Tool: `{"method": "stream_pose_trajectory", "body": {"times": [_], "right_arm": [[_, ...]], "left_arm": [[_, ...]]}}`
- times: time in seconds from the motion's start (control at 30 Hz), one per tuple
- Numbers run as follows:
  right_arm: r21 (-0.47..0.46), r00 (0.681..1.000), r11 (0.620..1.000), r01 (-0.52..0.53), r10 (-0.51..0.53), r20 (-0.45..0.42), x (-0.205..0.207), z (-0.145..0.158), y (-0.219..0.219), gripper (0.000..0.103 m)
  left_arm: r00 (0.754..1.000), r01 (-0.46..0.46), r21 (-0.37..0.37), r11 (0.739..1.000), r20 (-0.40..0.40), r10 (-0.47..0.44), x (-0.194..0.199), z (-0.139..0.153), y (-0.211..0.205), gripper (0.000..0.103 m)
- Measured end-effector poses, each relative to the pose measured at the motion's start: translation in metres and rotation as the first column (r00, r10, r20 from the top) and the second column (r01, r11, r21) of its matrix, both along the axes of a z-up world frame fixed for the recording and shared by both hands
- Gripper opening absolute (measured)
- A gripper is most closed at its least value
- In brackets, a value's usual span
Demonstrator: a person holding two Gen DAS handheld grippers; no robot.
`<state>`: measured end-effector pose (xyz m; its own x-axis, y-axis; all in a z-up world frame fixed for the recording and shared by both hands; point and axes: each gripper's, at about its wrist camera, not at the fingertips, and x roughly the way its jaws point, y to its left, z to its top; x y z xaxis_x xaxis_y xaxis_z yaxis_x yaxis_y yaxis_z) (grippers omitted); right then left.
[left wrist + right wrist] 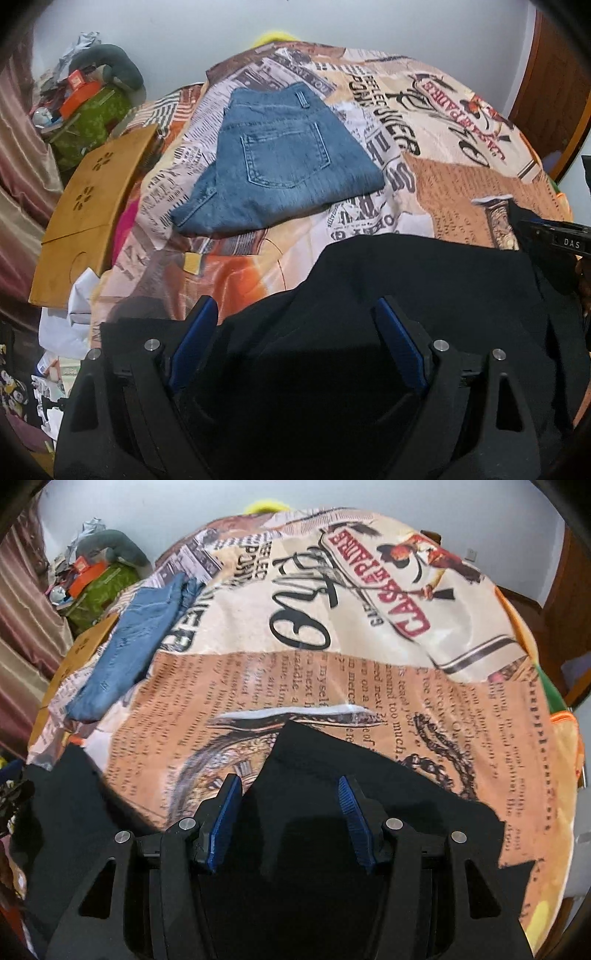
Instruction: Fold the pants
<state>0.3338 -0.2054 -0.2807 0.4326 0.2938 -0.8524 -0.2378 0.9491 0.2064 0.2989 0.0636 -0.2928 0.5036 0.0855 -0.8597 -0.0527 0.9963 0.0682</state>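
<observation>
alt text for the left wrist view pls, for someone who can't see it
The left hand-held gripper hangs with its blue-padded jaws open over black pants spread on a bed with a newspaper-print cover. Folded blue jeans lie further up the bed, a wooden board at its left edge. The right hand-held gripper shows at the right edge.

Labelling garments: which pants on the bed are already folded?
The blue jeans, a compact folded stack with back pocket up, lying beyond the grippers. The black pants lie spread out under both grippers' open jaws.
</observation>
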Motion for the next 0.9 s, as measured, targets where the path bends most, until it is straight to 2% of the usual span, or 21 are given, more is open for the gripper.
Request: {"method": "stream_pose_trajectory", "body": {"times": [0.1, 0.17, 0.23, 0.33, 0.53, 0.67, 0.7, 0.77, 0.8, 0.87, 0.9], "right_arm": [[-0.035, 0.999, 0.999, -0.034, 0.034, 0.022, -0.002, -0.001, 0.005, 0.052], [-0.047, 0.999, 0.998, -0.043, 0.045, 0.031, -0.002, -0.003, 0.007, 0.047], [-0.045, 0.998, 0.998, -0.046, 0.047, 0.029, -0.001, -0.005, 0.007, 0.024], [-0.016, 0.999, 0.999, -0.043, 0.043, 0.008, 0.001, -0.01, 0.003, 0.009], [-0.049, 0.998, 0.996, -0.068, 0.069, 0.011, 0.004, -0.007, 0.011, 0.003], [-0.011, 0.998, 0.998, -0.064, 0.064, -0.016, 0.002, 0.004, 0.01, 0.004], [-0.021, 0.998, 0.998, -0.061, 0.061, -0.02, 0.002, 0.006, 0.012, 0.007], [-0.059, 0.998, 0.996, -0.061, 0.06, -0.009, 0.003, 0.011, 0.014, 0.02], [-0.075, 0.998, 0.995, -0.059, 0.06, 0.001, 0.006, 0.012, 0.016, 0.032], [-0.102, 0.998, 0.993, -0.055, 0.056, 0.011, 0.011, 0.012, 0.018, 0.039], [-0.11, 0.998, 0.992, -0.059, 0.059, -0.003, 0.016, 0.009, 0.019, 0.039]], "left_arm": [[1.0, -0.002, 0.0, 1.0, -0.015, 0.002, 0.005, -0.008, -0.001, 0.087], [1.0, -0.008, -0.009, 1.0, -0.022, 0.008, 0.007, -0.012, -0.002, 0.087], [1.0, -0.014, -0.014, 1.0, -0.023, 0.013, 0.008, -0.013, -0.001, 0.087], [0.999, -0.021, -0.019, 1.0, -0.026, 0.021, 0.007, -0.014, -0.002, 0.087], [0.999, -0.022, -0.022, 1.0, -0.029, 0.021, -0.001, -0.009, -0.001, 0.087], [1.0, -0.006, 0.009, 1.0, -0.011, 0.006, -0.011, -0.003, -0.002, 0.088], [1.0, -0.004, 0.019, 1.0, -0.009, 0.004, -0.012, -0.002, -0.002, 0.089], [1.0, -0.003, 0.028, 1.0, -0.004, 0.003, -0.012, -0.001, -0.002, 0.089], [1.0, -0.004, 0.027, 1.0, -0.003, 0.004, -0.013, 0.0, -0.002, 0.089], [1.0, -0.005, 0.019, 1.0, 0.0, 0.005, -0.012, 0.0, -0.001, 0.089], [1.0, -0.005, 0.017, 1.0, 0.0, 0.005, -0.011, -0.001, -0.001, 0.089]]}}
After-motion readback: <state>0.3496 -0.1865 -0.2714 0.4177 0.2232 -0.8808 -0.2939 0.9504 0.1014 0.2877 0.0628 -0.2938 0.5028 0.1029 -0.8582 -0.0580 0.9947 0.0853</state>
